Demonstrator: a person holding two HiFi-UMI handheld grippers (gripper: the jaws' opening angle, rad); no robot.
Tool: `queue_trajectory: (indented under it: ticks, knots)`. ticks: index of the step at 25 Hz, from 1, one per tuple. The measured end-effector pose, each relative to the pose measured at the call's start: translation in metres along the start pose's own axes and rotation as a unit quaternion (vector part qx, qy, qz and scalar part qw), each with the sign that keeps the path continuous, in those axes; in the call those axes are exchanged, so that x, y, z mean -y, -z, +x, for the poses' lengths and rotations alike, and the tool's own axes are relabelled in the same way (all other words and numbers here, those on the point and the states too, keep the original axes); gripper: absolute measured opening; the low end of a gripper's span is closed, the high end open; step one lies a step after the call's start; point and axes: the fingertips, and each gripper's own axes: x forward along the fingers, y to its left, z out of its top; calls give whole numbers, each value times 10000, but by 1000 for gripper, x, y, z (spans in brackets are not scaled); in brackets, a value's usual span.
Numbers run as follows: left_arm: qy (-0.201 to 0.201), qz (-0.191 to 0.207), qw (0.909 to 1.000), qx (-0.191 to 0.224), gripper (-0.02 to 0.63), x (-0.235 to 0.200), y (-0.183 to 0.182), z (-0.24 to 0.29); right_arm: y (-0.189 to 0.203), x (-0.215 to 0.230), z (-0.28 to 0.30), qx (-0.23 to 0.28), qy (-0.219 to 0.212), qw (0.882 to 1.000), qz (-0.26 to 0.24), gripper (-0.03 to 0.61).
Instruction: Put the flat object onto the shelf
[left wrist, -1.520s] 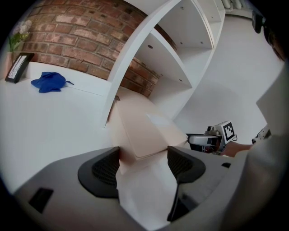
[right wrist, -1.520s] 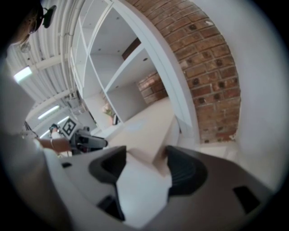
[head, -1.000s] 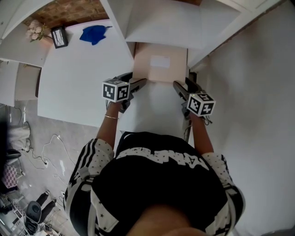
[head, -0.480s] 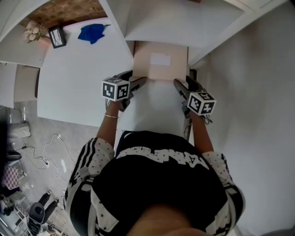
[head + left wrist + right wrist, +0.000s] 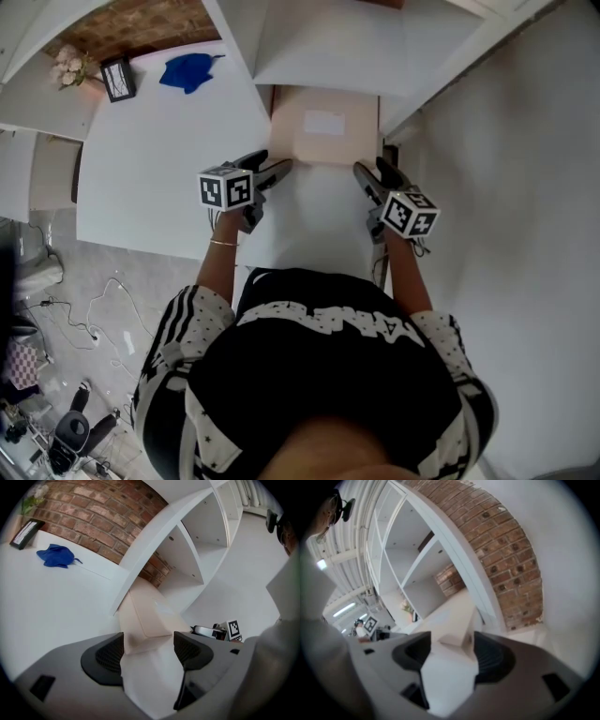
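A flat, pale beige rectangular cardboard packet with a white label lies flat at the far edge of the white worktop, its far part already inside the bottom compartment of the white open shelf unit and its near edge still sticking out toward the person. The left gripper sits at the packet's near left corner; in the left gripper view its dark ribbed pads stand wide apart, with the packet's near edge between and just ahead of them, clamped by neither. The right gripper sits at the near right corner, also released, and that corner shows between its spread pads without being squeezed. A crumpled blue cloth lies near the far edge of the worktop's left part, and a small dark-framed picture stands by the far left corner against the red brick wall.
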Motion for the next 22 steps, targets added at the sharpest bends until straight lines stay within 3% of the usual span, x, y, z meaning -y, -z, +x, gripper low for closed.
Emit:
queue_trajectory:
  ticks: [5,9,11,15,22]
  knots:
    - [-17,-283,9986,438,359,1,-1,-23,-3,2,-8,89,13,10000,-3,285]
    - [-122,-279,9967,757,329,8,4,-42,-4,5,-22,320,55,9995,67,141]
    - [-232,-212,9945,997,248,9,2,-51,-6,5,-29,473,75,9988,80,87]
    - [-425,91,9897,1367,62,15,-1,-64,-10,0,-40,679,21,9977,11,46]
    - [-108,929,9855,1415,31,55,-9,-70,-23,-20,-56,885,-231,9956,-205,37]
